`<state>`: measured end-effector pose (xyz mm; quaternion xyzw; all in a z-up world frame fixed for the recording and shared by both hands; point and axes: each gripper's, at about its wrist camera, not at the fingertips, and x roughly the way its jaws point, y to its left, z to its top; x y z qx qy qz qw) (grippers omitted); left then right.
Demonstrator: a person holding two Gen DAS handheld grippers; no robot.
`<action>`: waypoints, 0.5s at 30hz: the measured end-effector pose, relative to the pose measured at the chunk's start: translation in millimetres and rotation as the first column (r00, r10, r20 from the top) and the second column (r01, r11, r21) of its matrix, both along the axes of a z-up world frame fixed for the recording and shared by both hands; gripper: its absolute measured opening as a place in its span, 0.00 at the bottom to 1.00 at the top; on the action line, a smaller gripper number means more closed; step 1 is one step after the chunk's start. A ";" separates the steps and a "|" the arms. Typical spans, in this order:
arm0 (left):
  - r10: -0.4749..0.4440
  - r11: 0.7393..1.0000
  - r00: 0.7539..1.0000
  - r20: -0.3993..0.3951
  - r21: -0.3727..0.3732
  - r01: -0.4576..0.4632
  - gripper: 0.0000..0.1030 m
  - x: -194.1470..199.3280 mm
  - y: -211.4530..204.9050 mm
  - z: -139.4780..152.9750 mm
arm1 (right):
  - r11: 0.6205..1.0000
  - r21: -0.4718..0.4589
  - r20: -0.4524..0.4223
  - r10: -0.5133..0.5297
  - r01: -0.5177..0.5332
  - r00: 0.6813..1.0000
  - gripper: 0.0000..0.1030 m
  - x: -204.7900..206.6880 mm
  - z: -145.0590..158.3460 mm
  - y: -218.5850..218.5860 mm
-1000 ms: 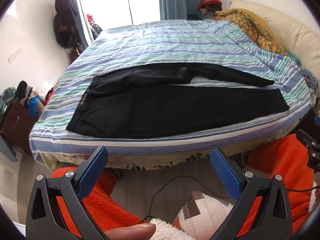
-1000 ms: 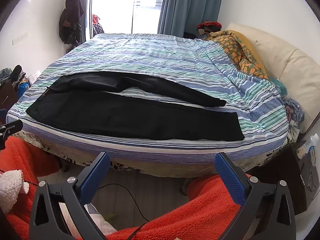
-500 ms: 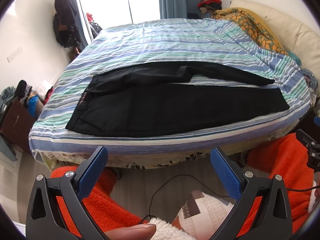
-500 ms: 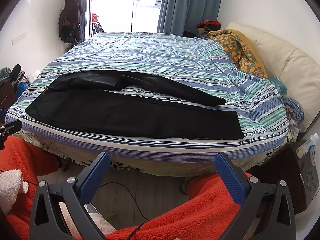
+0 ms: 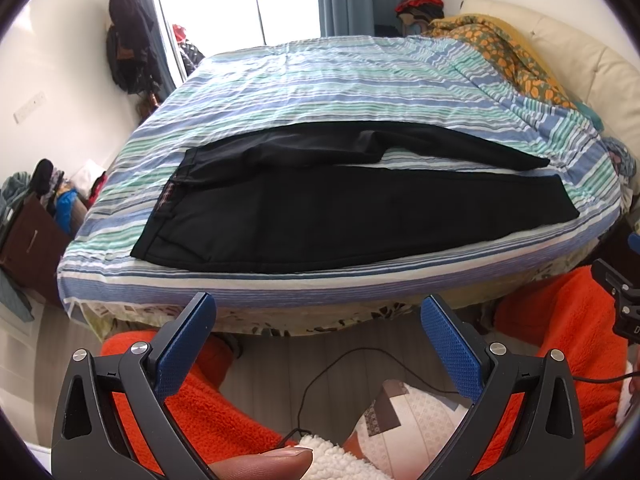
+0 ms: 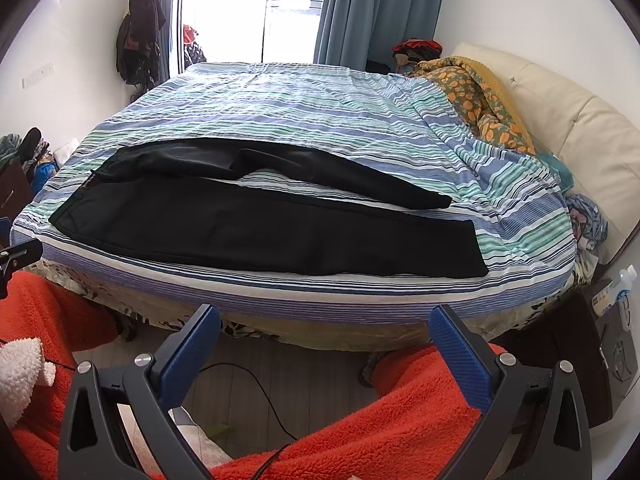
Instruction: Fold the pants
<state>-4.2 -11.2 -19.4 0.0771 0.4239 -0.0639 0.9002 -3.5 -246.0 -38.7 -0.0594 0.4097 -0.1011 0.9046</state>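
Observation:
Black pants (image 5: 340,216) lie spread flat on the striped bed (image 5: 340,80), waistband to the left, two legs reaching right and slightly apart. They also show in the right wrist view (image 6: 260,224). My left gripper (image 5: 318,316) is open and empty, held off the bed's near edge, below the pants. My right gripper (image 6: 324,326) is open and empty, also in front of the bed's near edge, apart from the pants.
An orange patterned blanket (image 6: 480,100) and cream headboard (image 6: 572,120) lie at the bed's right. A dark nightstand with a bottle (image 6: 612,288) stands at the right. Clothes hang by the window (image 6: 140,28). Orange fleece (image 6: 400,420) and a cable (image 5: 340,364) are below.
Both grippers have edged slightly closer to the bed. The pants have not moved and both grippers stay open.

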 end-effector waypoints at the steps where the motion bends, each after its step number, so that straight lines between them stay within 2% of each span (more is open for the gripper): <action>1: 0.000 1.000 1.000 -0.001 0.000 0.000 0.99 -0.4 0.2 -0.5 | 1.000 0.000 0.000 0.000 0.000 1.000 1.00 0.0 0.0 0.0; 15: -0.002 1.000 1.000 -0.005 0.000 0.002 0.99 1.8 1.6 0.6 | 1.000 -0.003 -0.001 0.006 -0.006 1.000 1.00 -2.3 -3.1 -0.5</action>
